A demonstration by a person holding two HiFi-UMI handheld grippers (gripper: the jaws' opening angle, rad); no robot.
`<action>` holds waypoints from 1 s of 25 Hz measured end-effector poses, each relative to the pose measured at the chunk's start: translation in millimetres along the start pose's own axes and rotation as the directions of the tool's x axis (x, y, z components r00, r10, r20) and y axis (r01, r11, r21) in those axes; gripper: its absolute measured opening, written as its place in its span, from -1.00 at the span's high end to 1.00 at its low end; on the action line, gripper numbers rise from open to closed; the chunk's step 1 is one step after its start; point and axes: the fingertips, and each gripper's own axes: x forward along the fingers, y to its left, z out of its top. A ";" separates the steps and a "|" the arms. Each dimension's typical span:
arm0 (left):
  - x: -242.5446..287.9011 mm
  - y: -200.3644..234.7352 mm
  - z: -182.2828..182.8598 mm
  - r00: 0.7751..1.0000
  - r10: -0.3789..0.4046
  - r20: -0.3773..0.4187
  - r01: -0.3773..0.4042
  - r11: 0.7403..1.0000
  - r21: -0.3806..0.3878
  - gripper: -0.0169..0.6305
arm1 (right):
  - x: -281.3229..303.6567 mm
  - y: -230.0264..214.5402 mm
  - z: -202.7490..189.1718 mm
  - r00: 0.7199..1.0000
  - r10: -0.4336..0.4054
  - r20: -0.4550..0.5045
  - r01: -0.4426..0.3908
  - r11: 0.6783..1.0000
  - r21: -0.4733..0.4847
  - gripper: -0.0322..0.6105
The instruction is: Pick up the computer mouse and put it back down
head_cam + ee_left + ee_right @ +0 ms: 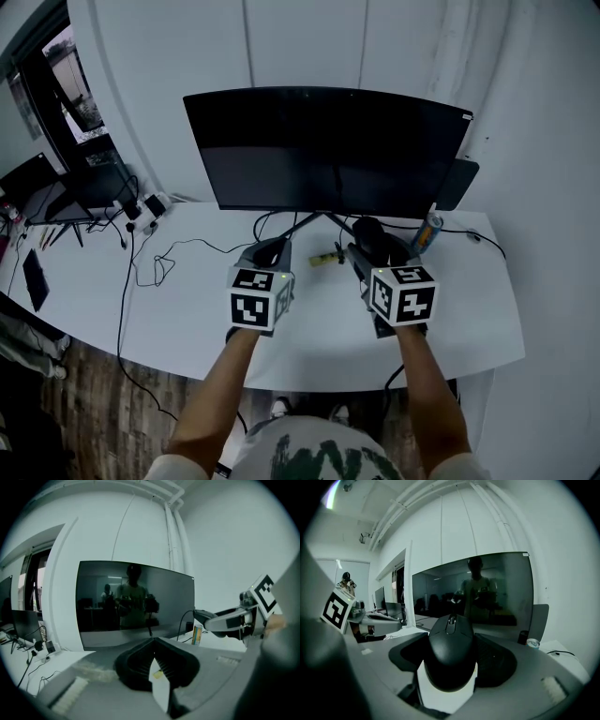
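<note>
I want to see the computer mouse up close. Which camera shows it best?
The right gripper view: the mouse fills the middle, clamped between the right gripper's jaws. The head view shows only a dark bit beyond that gripper. In the left gripper view I can't make it out.

The monitor (328, 150) stands at the back of the tabletop (187, 319), close to the wall behind it. Before the monitor are the two grippers, side by side: the left gripper (272, 249) on the left and the right gripper (372, 239) on the right, well apart. The computer mouse (452, 656) sits between the jaws of the right gripper. A small object (325, 259) lies on the tabletop between both grippers, just before the monitor's foot. A can (427, 232) stands to the right of the right gripper, under the monitor's right corner. Cables (155, 262) lie on the left part of the tabletop, and plugs (145, 208) lie at its back left corner.
</note>
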 end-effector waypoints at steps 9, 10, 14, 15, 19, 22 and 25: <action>2.4 -6.6 12.7 1.000 -0.002 0.024 0.002 1.000 0.010 0.93 | -6.6 -4.4 22.4 0.998 -0.003 0.055 0.004 1.000 -0.001 -0.06; 2.6 -6.5 13.5 1.000 -0.002 0.024 0.002 1.000 0.012 0.94 | -6.4 -4.6 22.6 0.998 -0.004 0.055 0.004 1.000 0.001 -0.06; 2.6 -6.7 15.2 1.000 -0.005 0.023 0.005 1.000 0.016 0.94 | -6.1 -5.5 20.4 0.999 -0.017 0.046 0.017 1.000 -0.008 -0.06; 2.6 -6.7 14.6 1.000 -0.005 0.021 0.005 1.000 0.016 0.93 | -6.5 -5.4 19.9 0.999 -0.018 0.046 0.018 1.000 -0.010 -0.06; 3.6 -5.6 14.0 1.000 -0.007 0.018 0.007 1.000 0.018 0.93 | -6.0 -4.9 21.1 0.999 -0.020 0.050 0.020 1.000 -0.013 -0.06; 3.5 -5.4 15.2 1.000 -0.006 0.023 0.005 1.000 0.015 0.94 | -6.5 -5.0 21.5 0.998 -0.019 0.055 0.020 1.000 -0.013 -0.06; 3.2 -4.7 14.5 1.000 -0.003 0.024 0.003 1.000 0.013 0.93 | -7.0 -4.9 21.9 0.998 -0.019 0.058 0.019 1.000 -0.014 -0.06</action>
